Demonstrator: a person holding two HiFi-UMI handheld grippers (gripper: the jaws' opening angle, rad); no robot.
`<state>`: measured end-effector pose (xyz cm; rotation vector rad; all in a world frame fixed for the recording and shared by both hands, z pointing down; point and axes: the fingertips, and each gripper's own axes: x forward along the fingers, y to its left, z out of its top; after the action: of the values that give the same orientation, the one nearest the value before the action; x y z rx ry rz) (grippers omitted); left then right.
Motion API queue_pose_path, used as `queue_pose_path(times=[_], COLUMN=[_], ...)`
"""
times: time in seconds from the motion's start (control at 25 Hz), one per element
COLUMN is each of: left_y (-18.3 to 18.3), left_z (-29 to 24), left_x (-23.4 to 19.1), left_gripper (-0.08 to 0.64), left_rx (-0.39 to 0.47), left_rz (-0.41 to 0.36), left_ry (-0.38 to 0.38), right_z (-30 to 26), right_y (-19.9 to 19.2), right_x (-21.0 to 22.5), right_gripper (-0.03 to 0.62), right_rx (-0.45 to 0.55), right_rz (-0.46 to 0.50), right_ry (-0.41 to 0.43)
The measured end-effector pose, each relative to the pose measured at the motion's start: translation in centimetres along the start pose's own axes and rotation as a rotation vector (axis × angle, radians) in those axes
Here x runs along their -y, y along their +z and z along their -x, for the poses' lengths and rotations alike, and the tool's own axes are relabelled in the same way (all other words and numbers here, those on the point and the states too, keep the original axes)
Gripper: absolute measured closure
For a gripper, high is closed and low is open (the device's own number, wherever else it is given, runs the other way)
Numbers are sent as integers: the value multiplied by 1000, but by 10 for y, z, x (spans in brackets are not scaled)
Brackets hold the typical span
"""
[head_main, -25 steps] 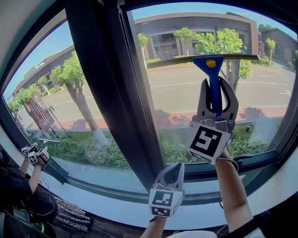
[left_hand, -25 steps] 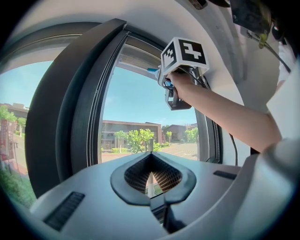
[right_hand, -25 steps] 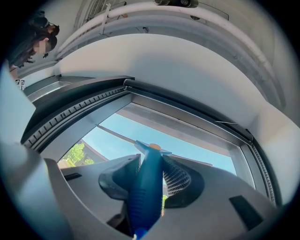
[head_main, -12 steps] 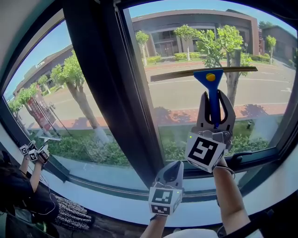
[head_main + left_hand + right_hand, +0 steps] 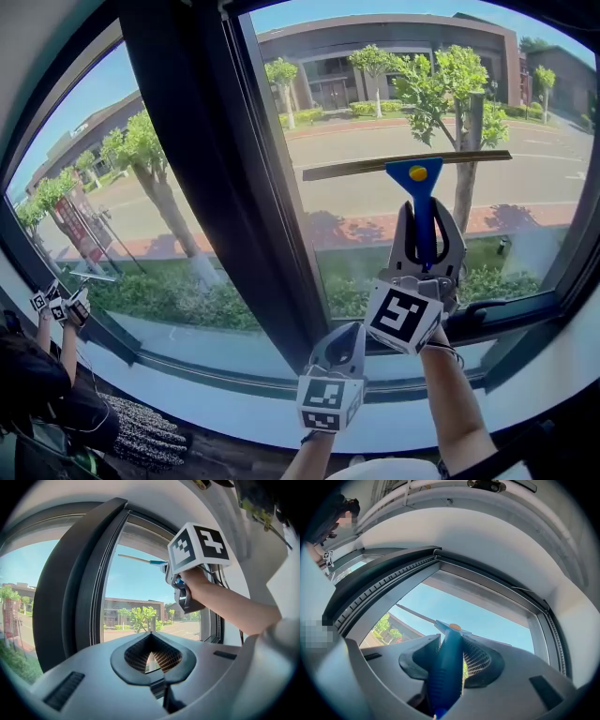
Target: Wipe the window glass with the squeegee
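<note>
Your right gripper [image 5: 427,210] has its jaws clamped on the blue handle of the squeegee [image 5: 419,176], right of centre in the head view, with the handle running straight up. The blade stretches almost level across the window glass [image 5: 375,103] of the right-hand pane, about halfway up, with its left end a touch lower.

In the right gripper view, the squeegee [image 5: 443,667] handle fills the gap between the jaws, and the orange spot on its head shows just past the tips.

Your left gripper [image 5: 347,337] sits low in the middle of the head view, below and left of the right one and clear of it. In the left gripper view, the left gripper [image 5: 152,649] has its jaws closed tip to tip, with nothing between them.

The dark upright frame post [image 5: 216,187] splits the two panes left of centre. At the lower left of the head view, another person [image 5: 37,375] holds grippers up near the left pane.
</note>
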<state>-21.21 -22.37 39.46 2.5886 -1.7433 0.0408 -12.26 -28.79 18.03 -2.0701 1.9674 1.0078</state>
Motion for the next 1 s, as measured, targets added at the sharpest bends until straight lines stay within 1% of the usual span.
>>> queue_pose_path(times=[0.08,0.24,0.56,0.8,1.0], left_y=[-1,-5,-5,-8,-14], left_z=[1,3,-1,-2,0], left_x=[0,0,1,6,4], left_gripper=[558,558,558,558,558], left_rx=[0,-7,-4,-12,-25], left_rz=[4,13,21,28,27], left_ry=[2,5,2,-3,7], right_z=[2,9,14,24,29], right_y=[-2,-11,-21,-32,-40], right_x=[-2,-3,-14,-18,-22], right_gripper=[443,443,443,443,443], right_rx=[-1,-40,-64,-106,-109], right_rz=[7,-21,-7,-22,1], right_ry=[5,4,34,32,50])
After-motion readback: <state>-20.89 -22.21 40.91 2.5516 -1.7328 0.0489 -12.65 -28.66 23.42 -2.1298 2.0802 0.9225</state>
